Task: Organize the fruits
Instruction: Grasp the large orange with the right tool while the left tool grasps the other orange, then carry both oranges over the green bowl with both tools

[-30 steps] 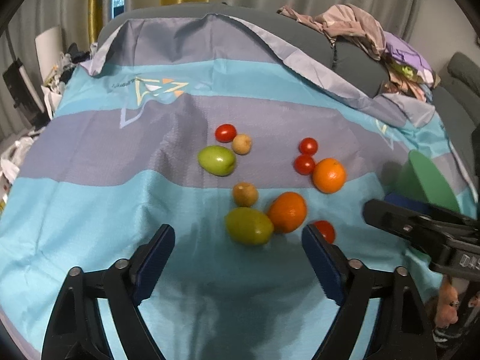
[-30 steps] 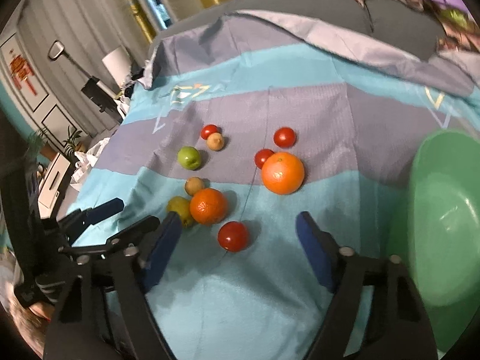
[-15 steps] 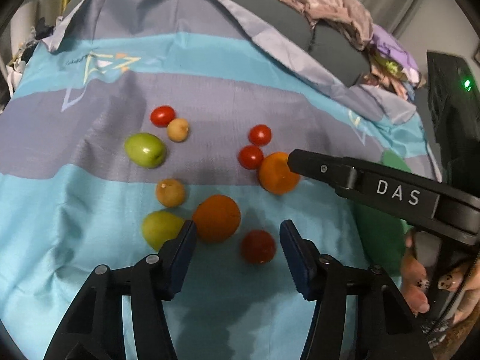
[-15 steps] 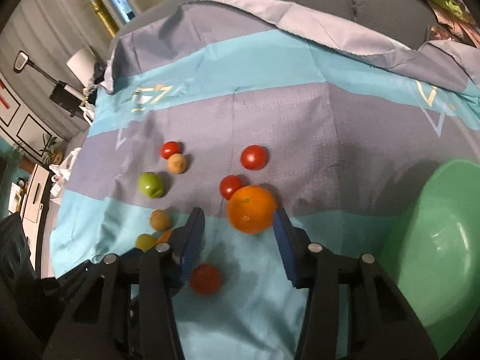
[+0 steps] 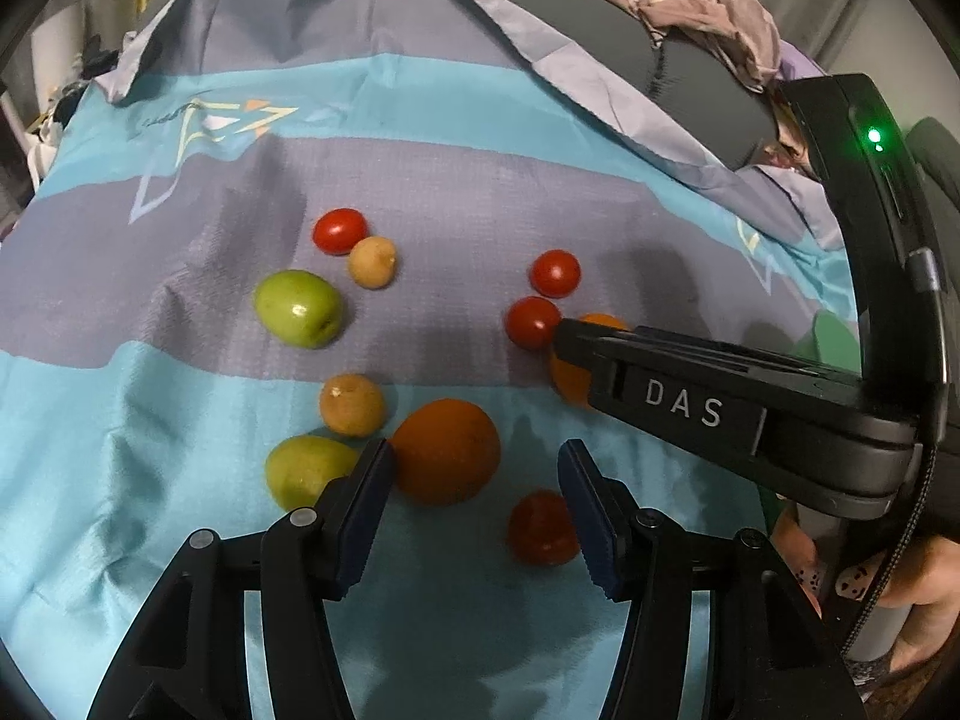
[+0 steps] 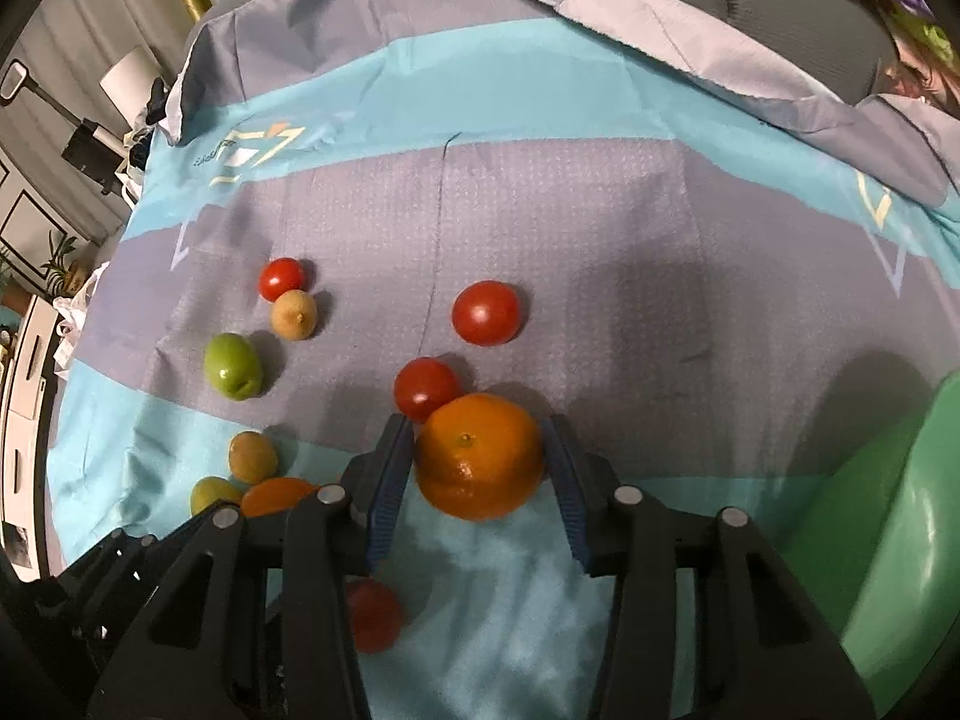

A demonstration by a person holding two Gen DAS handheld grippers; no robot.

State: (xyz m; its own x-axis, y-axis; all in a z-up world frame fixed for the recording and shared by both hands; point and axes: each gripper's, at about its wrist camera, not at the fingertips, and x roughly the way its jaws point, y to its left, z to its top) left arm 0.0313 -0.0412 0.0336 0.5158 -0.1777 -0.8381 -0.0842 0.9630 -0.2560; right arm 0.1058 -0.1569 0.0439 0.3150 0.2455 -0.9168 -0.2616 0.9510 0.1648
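My right tool (image 6: 478, 468) brackets the orange (image 6: 478, 457) — pads against its sides; my left tool (image 5: 475, 471) hangs unclenched — second orange (image 5: 445, 451) just ahead.

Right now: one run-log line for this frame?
phase: grasp | right gripper: closing around orange | left gripper: open, idle | green bowl: right

Left tongs (image 5: 474, 468) agape — orange (image 5: 445, 451) beside left pad (image 5: 366, 504).
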